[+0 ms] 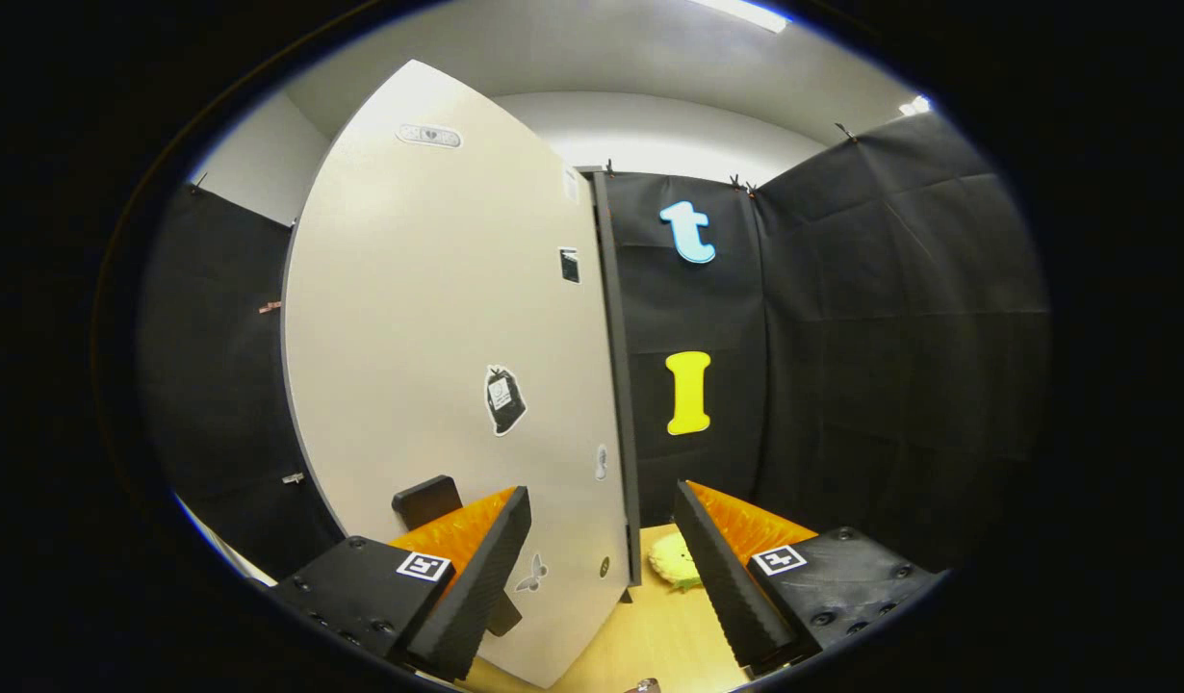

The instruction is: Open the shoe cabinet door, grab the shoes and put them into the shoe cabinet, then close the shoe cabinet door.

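The gripper point(602, 568) is shown with its fingers spread apart and nothing held. The free edge of the pale shoe cabinet door point(438, 337) is seen between them, with a dark handle point(426, 500) partly hidden behind the left finger. A yellow shoe point(673, 560), mostly hidden by the right finger, lies on the wooden floor point(650, 635) just ahead.

**Matt panels, ribbed pads, pale wood**

The shoe cabinet door point(438, 318) looks like smooth, matt beige laminate with a dark, dull edge, and a few small paper-like stickers point(504, 399) lie flat on it. Its handle point(426, 500) seems matt black plastic. The tool point(602, 568), standing open, has black ribbed, rubbery pads point(727, 577) backed by glossy orange plastic and matt black housings. The floor point(650, 635) is pale, smooth wood-look board. On it lies something yellow and fluffy point(674, 560), like plush cloth.
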Demonstrator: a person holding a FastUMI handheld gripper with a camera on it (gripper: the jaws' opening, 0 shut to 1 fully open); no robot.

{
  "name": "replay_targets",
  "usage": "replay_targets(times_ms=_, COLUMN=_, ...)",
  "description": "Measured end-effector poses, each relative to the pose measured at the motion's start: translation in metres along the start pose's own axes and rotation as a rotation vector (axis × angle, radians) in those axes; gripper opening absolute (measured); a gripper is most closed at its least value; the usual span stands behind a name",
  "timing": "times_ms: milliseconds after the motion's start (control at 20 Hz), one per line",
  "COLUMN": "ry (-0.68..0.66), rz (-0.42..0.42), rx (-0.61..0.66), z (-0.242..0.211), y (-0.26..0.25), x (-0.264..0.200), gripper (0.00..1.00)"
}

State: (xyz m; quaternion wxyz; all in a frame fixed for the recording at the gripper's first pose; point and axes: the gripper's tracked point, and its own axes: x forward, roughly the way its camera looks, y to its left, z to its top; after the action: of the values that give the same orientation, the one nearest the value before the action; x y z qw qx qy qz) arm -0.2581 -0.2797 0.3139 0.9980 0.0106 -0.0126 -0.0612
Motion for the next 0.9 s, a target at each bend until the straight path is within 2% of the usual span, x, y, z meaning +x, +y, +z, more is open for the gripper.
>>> replay_targets(times_ms=200, ry=-0.007, rz=0.073, rx=0.003, z=-0.009, y=0.058, x=0.019, gripper=0.98)
replay_targets(times_ms=400, ry=-0.002, rz=0.107, rx=-0.021, z=-0.012, y=0.094, x=0.036, gripper=0.98)
replay_targets(times_ms=900, ry=0.031, rz=0.117, rx=-0.052, z=-0.019, y=0.124, x=0.048, gripper=0.98)
